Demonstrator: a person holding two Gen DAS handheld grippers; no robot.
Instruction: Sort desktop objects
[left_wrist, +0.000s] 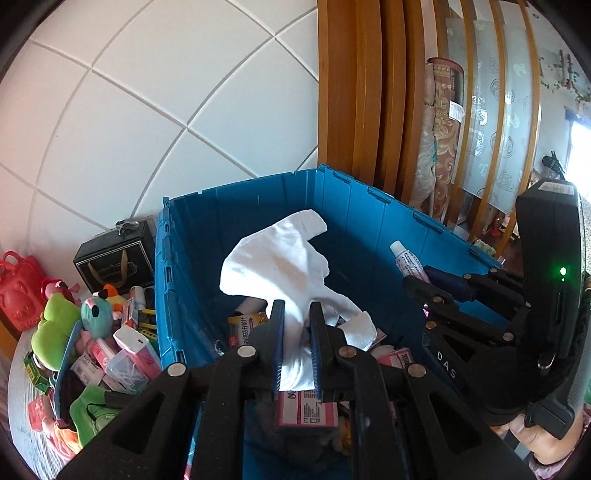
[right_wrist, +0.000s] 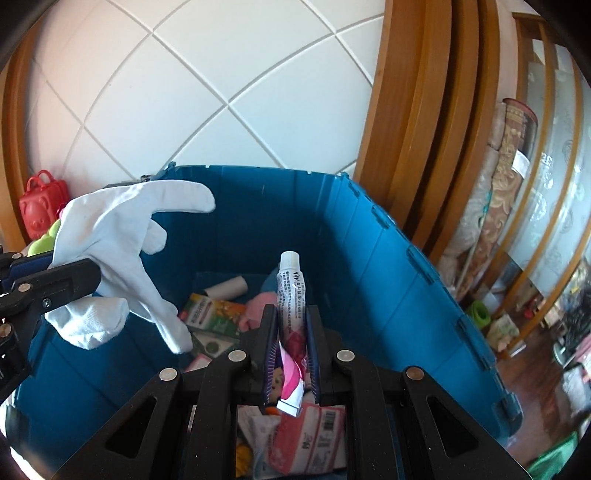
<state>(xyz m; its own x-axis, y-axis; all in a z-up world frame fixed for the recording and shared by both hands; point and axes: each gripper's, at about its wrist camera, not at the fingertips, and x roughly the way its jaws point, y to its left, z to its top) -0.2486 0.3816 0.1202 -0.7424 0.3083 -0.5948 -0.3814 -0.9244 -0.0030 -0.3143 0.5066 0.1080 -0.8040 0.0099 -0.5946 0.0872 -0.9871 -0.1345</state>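
A: Two claws, both loaded, both over the blue crate (left_wrist: 192, 258). Left of the crate, on the table, a loose heap: red bear-shaped case (left_wrist: 18, 291), green plush (left_wrist: 51, 328), pink boxes (left_wrist: 136, 350), and a black gift box (left_wrist: 116, 258) against the crate's left wall.

B: Left claw (left_wrist: 297, 317)?

A: Pinched narrow on a white glove (left_wrist: 280, 258), gripped low near the cuff. The glove's long axis runs up and away from the claw, fingers flopping over the crate's interior. It hangs above the crate's floor, touching nothing below that I can make out.

B: And to the right?

A: Right claw (right_wrist: 291, 332) is clamped on a small white tube (right_wrist: 291, 291), cap pointing forward and up, crimped pink end behind the fingertips. Long axis in line with the claw. It sits toward the crate's right wall, above the clutter.

B: So what does the drop turn on?

A: My reading: both things are already inside the crate's rim, so straight down is the only direction that matters. Neither claw looks nearer the floor. The glove may drape on the left claw as it opens.

B: Any writing?

A: "DAS" on the right claw's body (left_wrist: 447, 365). Chinese print on the tube, too small to read. A pink box (left_wrist: 306, 408) and a barcoded pink pack (right_wrist: 314, 439) in the crate, text unreadable.
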